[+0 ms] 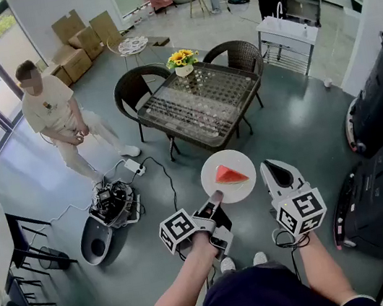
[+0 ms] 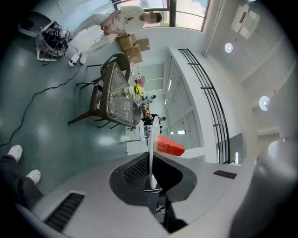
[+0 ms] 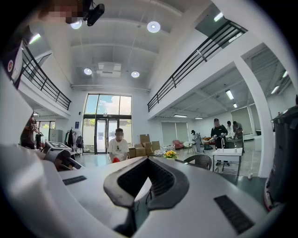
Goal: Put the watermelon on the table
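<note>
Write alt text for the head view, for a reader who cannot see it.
The left gripper grips a white plate carrying a watermelon slice by its rim, above the floor, short of a glass-topped table. The right gripper holds nothing.

The head view looks steeply down from high above the table (image 1: pixel 202 106). Both gripper views face out level, the left rolled sideways; all three share its flowers (image 1: pixel 181 58).
</note>
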### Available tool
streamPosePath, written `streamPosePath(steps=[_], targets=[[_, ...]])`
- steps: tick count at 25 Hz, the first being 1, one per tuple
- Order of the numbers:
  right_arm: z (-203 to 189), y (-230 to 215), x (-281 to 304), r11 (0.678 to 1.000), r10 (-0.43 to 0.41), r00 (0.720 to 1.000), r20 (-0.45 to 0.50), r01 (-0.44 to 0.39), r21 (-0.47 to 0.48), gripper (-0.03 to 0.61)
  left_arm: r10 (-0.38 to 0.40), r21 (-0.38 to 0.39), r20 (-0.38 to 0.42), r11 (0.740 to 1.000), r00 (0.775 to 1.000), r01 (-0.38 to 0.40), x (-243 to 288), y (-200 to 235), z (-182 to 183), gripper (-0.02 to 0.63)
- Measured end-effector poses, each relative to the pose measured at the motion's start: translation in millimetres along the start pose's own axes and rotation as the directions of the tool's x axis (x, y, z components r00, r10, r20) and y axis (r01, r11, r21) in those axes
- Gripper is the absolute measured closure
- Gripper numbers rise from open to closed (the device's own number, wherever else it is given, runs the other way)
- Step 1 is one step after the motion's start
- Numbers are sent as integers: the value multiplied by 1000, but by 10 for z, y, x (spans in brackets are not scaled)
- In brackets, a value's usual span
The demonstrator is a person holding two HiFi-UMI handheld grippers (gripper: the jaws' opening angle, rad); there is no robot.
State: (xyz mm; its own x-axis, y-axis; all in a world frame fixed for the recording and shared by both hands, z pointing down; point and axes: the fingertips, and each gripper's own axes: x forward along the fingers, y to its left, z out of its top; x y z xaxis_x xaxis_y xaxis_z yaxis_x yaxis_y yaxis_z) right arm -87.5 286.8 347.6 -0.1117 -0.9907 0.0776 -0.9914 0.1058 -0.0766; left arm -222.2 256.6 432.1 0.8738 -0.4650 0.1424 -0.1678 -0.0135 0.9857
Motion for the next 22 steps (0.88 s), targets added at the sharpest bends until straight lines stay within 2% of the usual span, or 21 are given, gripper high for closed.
streamPosePath(steps=[11,17,22], targets=[[-3,-74,27,1000,17,1000,4,-17,-5,575,-1,1,7,1000,1000,1,93,-8,-38,600],[-10,-91,60,999,41,999,1,-41,-16,575,5,40,11,999,1000,-5,144,-42,-53,600],[2,-140,88,998,57,998,3,-57,-19,575,5,42,17,999,1000,-5,208,-62,-78,600]])
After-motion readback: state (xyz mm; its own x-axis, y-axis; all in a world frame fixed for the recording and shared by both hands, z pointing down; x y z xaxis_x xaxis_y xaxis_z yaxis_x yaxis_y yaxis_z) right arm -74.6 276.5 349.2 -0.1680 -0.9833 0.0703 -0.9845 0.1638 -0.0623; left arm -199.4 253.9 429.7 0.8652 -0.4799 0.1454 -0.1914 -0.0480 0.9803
